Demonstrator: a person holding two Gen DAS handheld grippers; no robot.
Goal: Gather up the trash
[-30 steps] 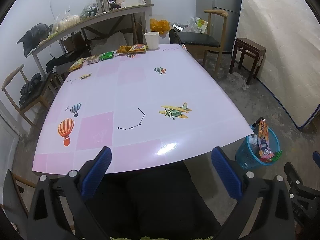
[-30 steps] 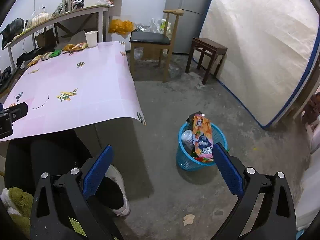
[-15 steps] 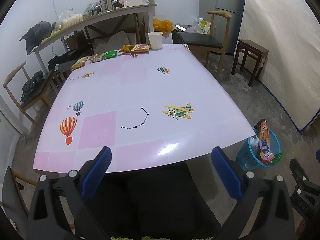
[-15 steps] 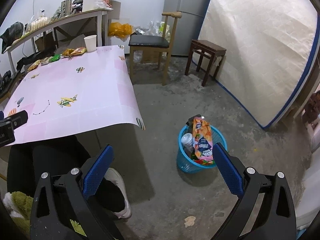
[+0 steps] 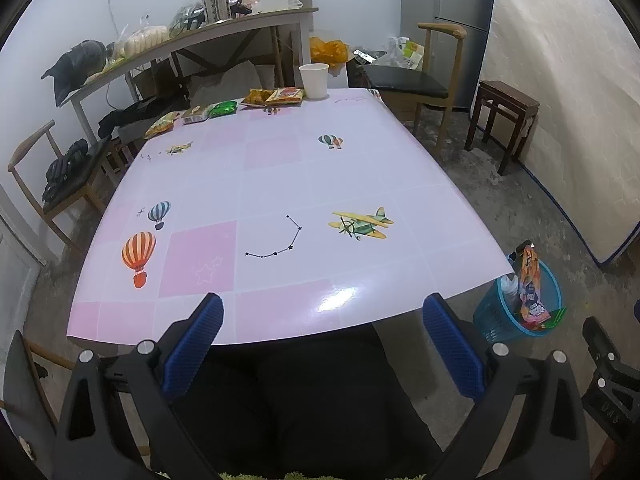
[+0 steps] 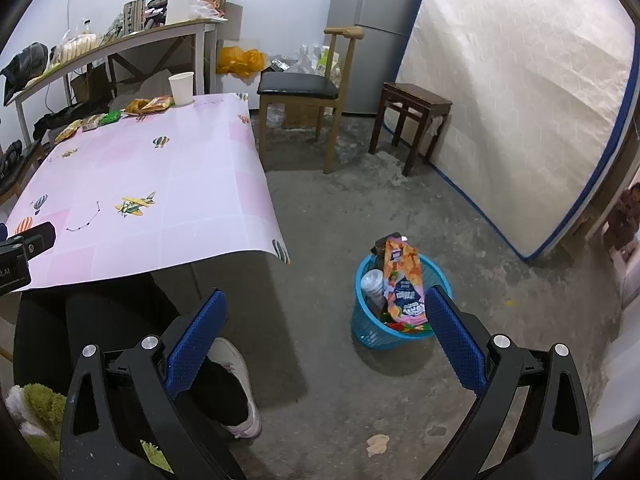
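Left claw (image 5: 322, 326): spread wide, nothing between its blue pads, held low over the near edge of the tabletop (image 5: 280, 184), above the person's dark trousers.
Right claw (image 6: 326, 322): spread wide and empty, held over the concrete floor to the right of the tabletop; a white shoe (image 6: 236, 376) shows beneath its left finger.
Blue basket (image 6: 366, 332): on the floor just off the near right corner of the tabletop, apart from it; mesh-walled, round, upright.
Basket contents: a tall orange snack bag (image 6: 402, 280) standing on end, long axis near vertical, top poking well above the rim; a lidded cup (image 6: 372, 282) beside it on the left; red and green wrappers lie low at the bottom; a dark item behind the bag, too hidden to name.
Floor scrap (image 6: 378, 443): a small crumpled pale piece on the concrete, nearer than the basket.
Wrappers on tabletop (image 5: 224, 110): a row along the far edge — yellow, tan, green, then two orange packets (image 5: 276, 96) — all lying flat, their long sides running roughly along that edge.
Paper cup (image 5: 314, 80): white, upright, at the far edge just right of the orange packets.
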